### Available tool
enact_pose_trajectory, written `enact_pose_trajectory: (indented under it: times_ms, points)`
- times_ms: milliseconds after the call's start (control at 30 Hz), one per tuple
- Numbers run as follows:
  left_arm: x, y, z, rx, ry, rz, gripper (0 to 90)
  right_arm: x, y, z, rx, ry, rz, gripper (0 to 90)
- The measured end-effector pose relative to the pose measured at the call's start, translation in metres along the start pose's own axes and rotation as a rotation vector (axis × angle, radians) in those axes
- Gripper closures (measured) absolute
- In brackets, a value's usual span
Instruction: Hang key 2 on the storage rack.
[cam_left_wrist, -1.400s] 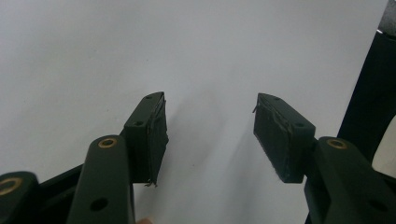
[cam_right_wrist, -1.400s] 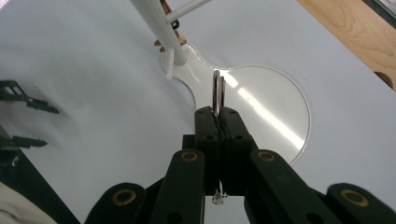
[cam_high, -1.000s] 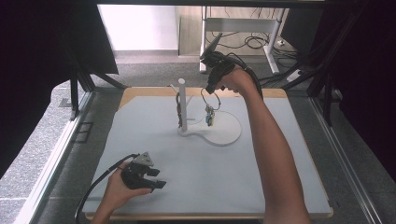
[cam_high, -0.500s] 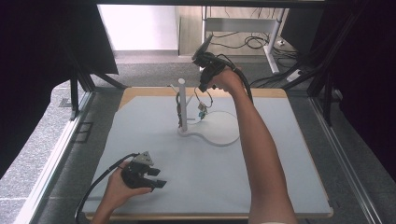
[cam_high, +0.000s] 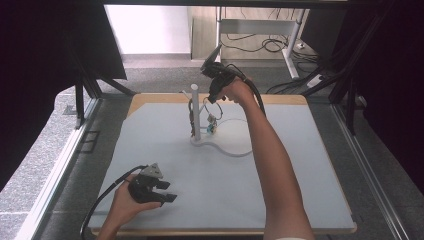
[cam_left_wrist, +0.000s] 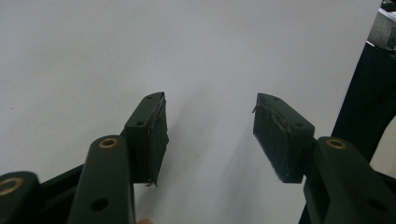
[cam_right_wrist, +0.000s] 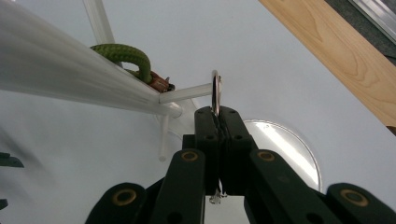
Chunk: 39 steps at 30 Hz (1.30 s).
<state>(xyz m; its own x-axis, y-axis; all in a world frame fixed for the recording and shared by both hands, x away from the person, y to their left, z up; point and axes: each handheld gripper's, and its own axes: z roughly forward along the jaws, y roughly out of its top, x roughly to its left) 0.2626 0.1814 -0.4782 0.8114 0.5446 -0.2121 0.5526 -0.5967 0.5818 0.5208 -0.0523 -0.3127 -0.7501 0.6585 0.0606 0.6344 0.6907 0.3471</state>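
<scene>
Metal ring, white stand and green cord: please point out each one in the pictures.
metal ring (cam_right_wrist: 215, 91): right gripper view, on the ring's edge above the shut jaws.
white stand (cam_high: 195, 112): high view, on the middle of its upright post.
green cord (cam_right_wrist: 126, 52): right gripper view, on the loop over the stand's arm.

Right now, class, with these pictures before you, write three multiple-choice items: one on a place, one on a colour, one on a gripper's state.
1. Where does the left gripper rest?
A near table edge
B beside the stand
C off the table

2. What colour is the braided cord hung on the white peg stand?
A red
B green
C blue

3. The right gripper is:
A open
B shut empty
C shut on a metal key ring

Answers: 1 A, the high view shows it near the front edge. 2 B, green in the right gripper view. 3 C, jaws pinch the ring.
</scene>
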Motion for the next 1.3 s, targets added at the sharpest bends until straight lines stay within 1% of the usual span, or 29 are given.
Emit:
enact_pose_trajectory:
  times_ms: [67, 200, 267, 333, 367, 400, 533, 767, 867, 933, 1067, 1167, 1233, 1300]
  points:
    - [0.000, 0.000, 0.000, -0.003, 0.000, -0.003, 44.8, 0.002, -0.001, 0.001, -0.010, -0.002, -0.004, 88.5]
    - [-0.001, 0.000, 0.000, -0.007, 0.002, -0.006, 44.8, 0.004, -0.004, 0.004, -0.005, 0.009, -0.006, 88.5]
    - [-0.001, 0.000, -0.002, -0.014, 0.004, 0.009, 45.2, 0.005, -0.006, 0.008, -0.005, 0.014, -0.009, 88.5]
    - [-0.002, 0.001, -0.003, -0.019, 0.004, 0.014, 45.6, 0.007, -0.007, 0.010, -0.004, 0.018, -0.012, 88.4]
    - [-0.002, 0.001, -0.003, -0.026, 0.004, 0.010, 45.9, 0.007, -0.008, 0.012, -0.010, 0.018, -0.022, 88.4]
    - [-0.002, 0.001, -0.003, -0.026, 0.002, 0.012, 46.0, 0.008, -0.009, 0.013, -0.012, 0.029, -0.019, 88.3]
    - [-0.001, 0.001, -0.002, -0.019, 0.011, 0.011, 45.9, 0.010, -0.011, 0.018, -0.015, 0.041, -0.018, 88.1]
    - [-0.001, 0.001, 0.000, -0.006, 0.009, 0.006, 45.6, 0.013, -0.015, 0.023, -0.024, 0.067, -0.020, 87.4]
    - [-0.002, 0.001, 0.000, -0.005, 0.008, 0.005, 45.6, 0.014, -0.017, 0.025, -0.020, 0.073, -0.021, 86.8]
    - [-0.002, 0.001, 0.000, -0.003, 0.008, 0.006, 45.6, 0.014, -0.019, 0.026, -0.017, 0.086, -0.024, 84.1]
    - [-0.002, 0.001, 0.000, -0.001, 0.009, 0.006, 45.6, 0.015, -0.021, 0.024, -0.023, 0.091, -0.014, 83.7]
    - [-0.002, 0.001, 0.000, -0.003, 0.011, 0.006, 45.6, 0.015, -0.024, 0.020, -0.032, 0.091, -0.022, 79.5]
    - [-0.002, 0.000, 0.000, -0.003, 0.014, 0.006, 45.6, 0.016, -0.028, 0.016, -0.039, 0.091, -0.018, 76.0]
    - [-0.002, 0.001, -0.001, -0.005, 0.014, 0.004, 45.6, 0.016, -0.034, 0.012, -0.049, 0.093, -0.018, 71.2]
